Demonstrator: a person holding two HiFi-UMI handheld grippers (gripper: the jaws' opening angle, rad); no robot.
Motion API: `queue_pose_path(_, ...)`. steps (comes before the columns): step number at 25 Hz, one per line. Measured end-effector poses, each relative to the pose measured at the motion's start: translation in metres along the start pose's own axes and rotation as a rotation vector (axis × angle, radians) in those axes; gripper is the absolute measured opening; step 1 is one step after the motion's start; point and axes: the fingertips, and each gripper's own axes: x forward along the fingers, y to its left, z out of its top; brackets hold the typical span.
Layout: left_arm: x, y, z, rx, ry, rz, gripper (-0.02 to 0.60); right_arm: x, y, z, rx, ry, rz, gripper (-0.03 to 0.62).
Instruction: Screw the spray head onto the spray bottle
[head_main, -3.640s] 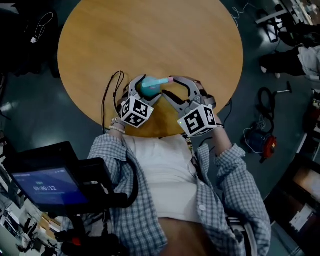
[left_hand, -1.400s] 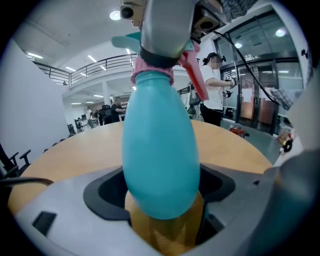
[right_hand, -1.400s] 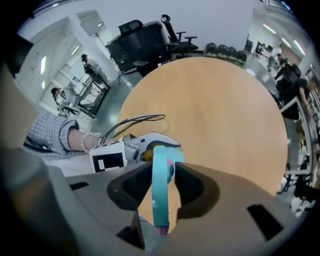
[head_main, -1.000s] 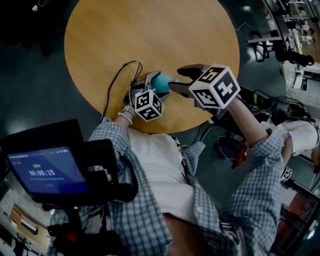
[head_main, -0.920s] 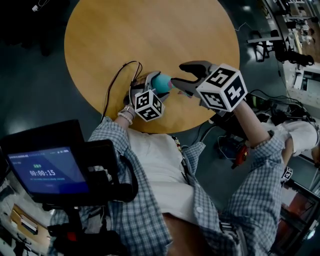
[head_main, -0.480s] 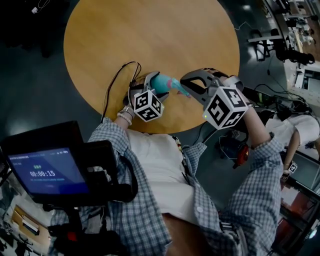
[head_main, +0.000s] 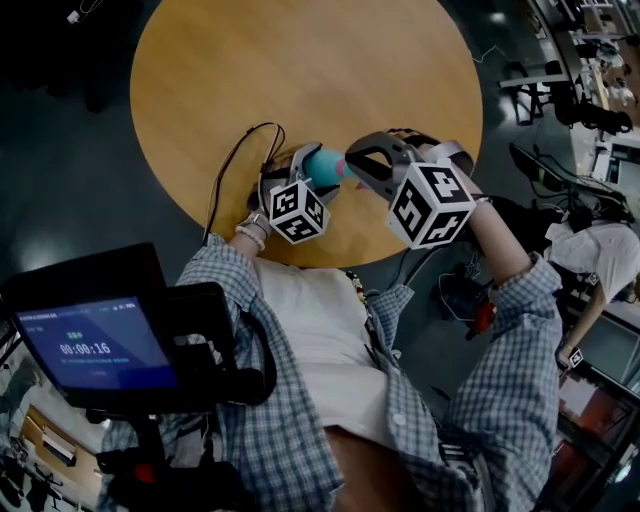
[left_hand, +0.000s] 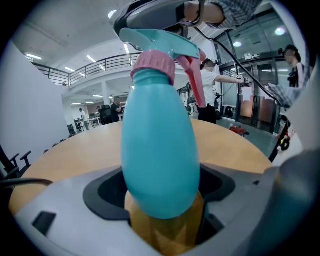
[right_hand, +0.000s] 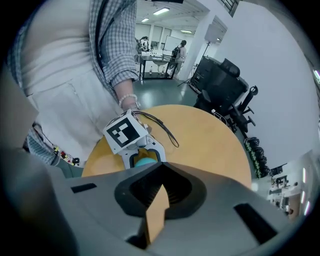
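A teal spray bottle (head_main: 322, 160) stands tilted at the near edge of the round wooden table (head_main: 300, 70). My left gripper (head_main: 305, 166) is shut on its belly (left_hand: 157, 150). The teal spray head (left_hand: 160, 42), with a pink collar (left_hand: 152, 65) and a pink trigger, sits on the bottle's neck. My right gripper (head_main: 352, 165) comes from the right and points steeply down. Its jaws are shut and their tips (left_hand: 155, 12) rest on the top of the spray head. In the right gripper view the closed jaws (right_hand: 159, 172) hide most of the bottle.
A black cable (head_main: 235, 170) loops on the table left of my left gripper. A dark screen (head_main: 85, 345) hangs at the lower left. Chairs, cables and equipment stand on the floor to the right of the table, and a person (head_main: 600, 255) is there.
My right gripper's jaws have closed from wide open onto the spray head. The gripper has rolled, its marker cube swinging down toward me. The left gripper and bottle stayed put.
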Motion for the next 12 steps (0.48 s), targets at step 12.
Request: queue_pose_path(12, -0.001, 0.001, 0.000, 0.001, 0.002, 0.002, 0.417, 0.012, -0.013, 0.005, 0.030, -0.028, 0.014, -0.006)
